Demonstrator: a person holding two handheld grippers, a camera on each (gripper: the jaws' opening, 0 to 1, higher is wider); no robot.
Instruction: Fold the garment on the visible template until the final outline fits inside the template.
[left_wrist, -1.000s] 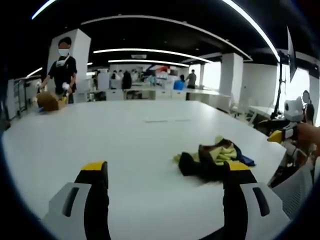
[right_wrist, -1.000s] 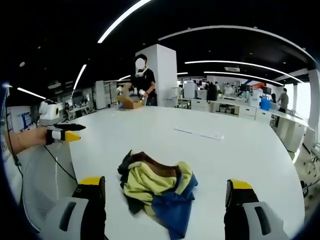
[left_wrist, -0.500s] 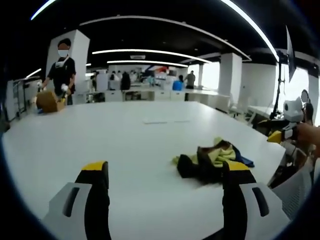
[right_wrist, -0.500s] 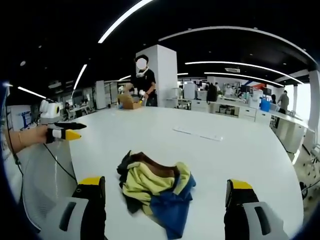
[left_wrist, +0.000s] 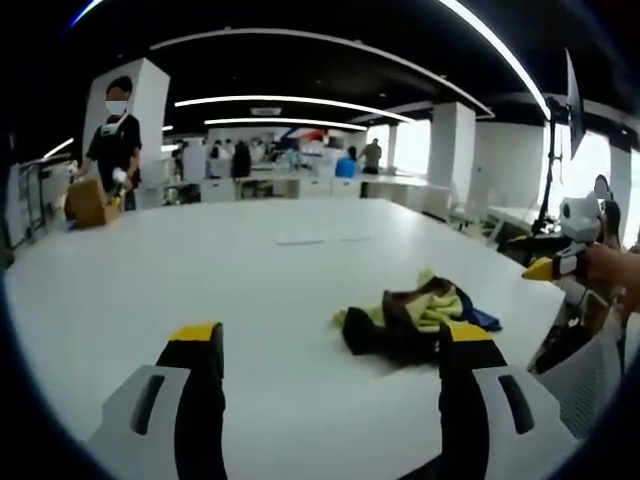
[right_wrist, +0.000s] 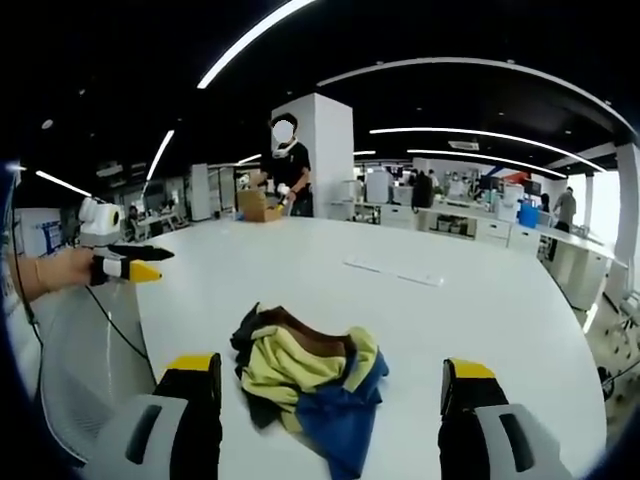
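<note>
So the garment (right_wrist: 308, 375) is just a crumpled soft heap on the big smooth white tabletop (right_wrist: 480, 310), all lumpy folds: pale yellow fabric up top, a brown band along the far edge, black at the 9 o'clock side and a blue flap hanging toward 5 o'clock in the right gripper view. The right gripper (right_wrist: 328, 400) hangs above the near edge with its yellow-tipped black fingers (right_wrist: 462, 385) spread wide, nothing between them, the heap sitting in the gap but not touched. In the left gripper view the same bundle (left_wrist: 410, 318) lies at about 4 o'clock, looking darker from that side, just past the right-hand finger; the left gripper (left_wrist: 327, 360) is wide open too and holding nothing. Each gripper pops into the other's view at the edge, held in a hand (right_wrist: 55, 270). Far across the tabletop lies a thin flat pale strip (right_wrist: 395, 270), can't tell what it is. A person (right_wrist: 288, 165) in a black top stands at the far end by a cardboard box (right_wrist: 257, 205); contents not visible.
</note>
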